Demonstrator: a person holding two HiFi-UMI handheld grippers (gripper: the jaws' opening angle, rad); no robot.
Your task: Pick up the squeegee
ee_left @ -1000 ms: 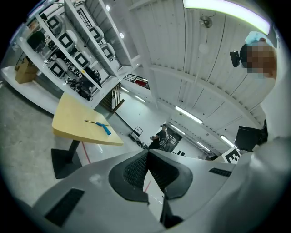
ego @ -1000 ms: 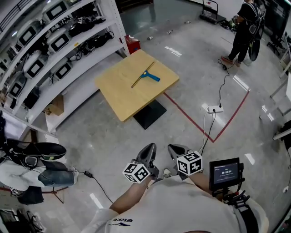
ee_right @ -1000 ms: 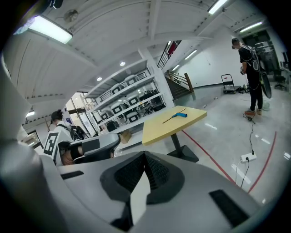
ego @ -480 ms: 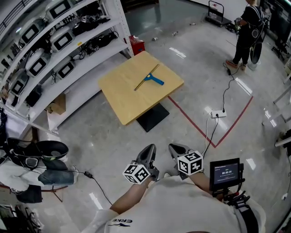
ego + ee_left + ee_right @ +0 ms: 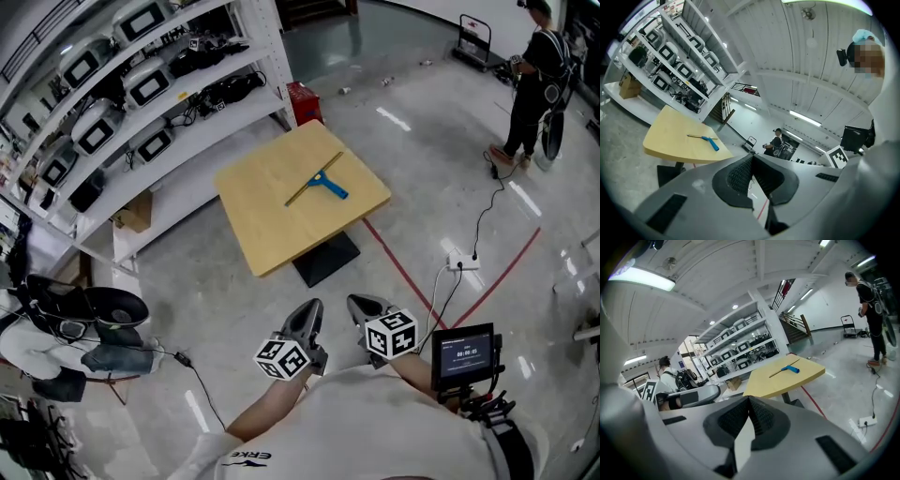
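Two claws sit nearest, side by side just ahead of the person's white shirt (image 5: 375, 431), each carrying a cube with square markers. The left claw (image 5: 307, 317) has its jaws pressed together with nothing between them. The right claw (image 5: 360, 309) is closed in the same way and holds nothing. Just to their right, a small screen (image 5: 463, 355) faces up at the person's side. To the near left, a heap of dark bags (image 5: 84, 319) lies on the grey floor (image 5: 216, 309).

Farther out on the right, a white power strip (image 5: 466, 262) lies on the floor beside a red tape line (image 5: 403, 272).

Beyond that stands the bench (image 5: 262, 206), a square wooden top on a black base (image 5: 325, 258). The squeegee (image 5: 319, 180) lies flat near the middle of the bench, well apart from both claws. Its long thin blade runs diagonally and its blue handle points toward the right edge.

White shelves (image 5: 178, 112) loaded with dark devices run along the left behind the bench, with a cardboard box (image 5: 136, 211) on the lowest level. A red box (image 5: 303, 101) sits on the floor by the bench's far corner. At the far right, a bystander (image 5: 534, 89) in dark clothes stands on the floor.
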